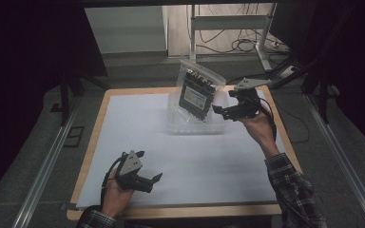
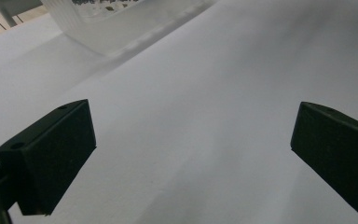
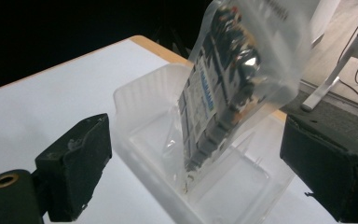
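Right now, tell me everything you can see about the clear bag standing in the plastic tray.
The bag is clear, glossy plastic holding a dark, flat circuit-board-like item with a white and blue label. It stands tilted, its lower end down in the translucent tray at the far side of the table. The right tool is open with its jaws apart from the bag.

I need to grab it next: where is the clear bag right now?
The bag stands tilted in the clear tray at the table's far middle, just left of the open right gripper.
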Motion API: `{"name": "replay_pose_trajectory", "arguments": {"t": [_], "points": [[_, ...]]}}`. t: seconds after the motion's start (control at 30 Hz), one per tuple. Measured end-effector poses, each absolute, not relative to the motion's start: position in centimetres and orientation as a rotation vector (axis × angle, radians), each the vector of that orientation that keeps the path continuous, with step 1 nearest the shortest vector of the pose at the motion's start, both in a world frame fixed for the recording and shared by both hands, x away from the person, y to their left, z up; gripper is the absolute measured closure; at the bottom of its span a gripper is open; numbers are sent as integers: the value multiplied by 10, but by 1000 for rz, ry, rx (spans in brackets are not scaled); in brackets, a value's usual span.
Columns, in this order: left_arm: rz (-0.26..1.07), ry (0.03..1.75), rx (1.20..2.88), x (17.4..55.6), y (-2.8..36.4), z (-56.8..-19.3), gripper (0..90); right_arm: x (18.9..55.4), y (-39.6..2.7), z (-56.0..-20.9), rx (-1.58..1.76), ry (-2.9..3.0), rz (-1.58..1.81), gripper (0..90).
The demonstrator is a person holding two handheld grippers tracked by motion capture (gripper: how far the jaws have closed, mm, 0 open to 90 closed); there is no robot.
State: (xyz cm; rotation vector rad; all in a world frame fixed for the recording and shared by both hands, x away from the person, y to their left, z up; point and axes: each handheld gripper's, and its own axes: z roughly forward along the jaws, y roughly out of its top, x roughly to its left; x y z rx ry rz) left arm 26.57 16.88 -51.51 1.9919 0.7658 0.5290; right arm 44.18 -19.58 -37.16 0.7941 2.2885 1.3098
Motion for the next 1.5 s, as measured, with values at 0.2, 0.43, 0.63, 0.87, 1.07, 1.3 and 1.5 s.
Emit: {"name": "replay_pose_trajectory", "arguments": {"t": [0.2, 0.43, 0.63, 0.87, 1.07, 1.3, 1.5], "points": [[531, 767, 1995, 266, 169, -515, 0, 435, -199, -383, 791, 2294, 1310, 81], [530, 765, 2001, 266, 168, -515, 0, 425, -210, -398, 812, 2299, 1324, 79], [531, 765, 2004, 265, 168, -515, 0, 421, -217, -406, 828, 2311, 1301, 80], [532, 763, 2006, 265, 167, -515, 0, 413, -221, -411, 844, 2321, 1297, 80], [533, 765, 2012, 265, 167, -516, 0, 402, -224, -412, 850, 2333, 1289, 77], [532, 773, 2012, 265, 168, -516, 0, 387, -229, -414, 854, 2332, 1292, 78], [532, 779, 2010, 265, 168, -516, 0, 377, -230, -420, 840, 2346, 1271, 78]]}}
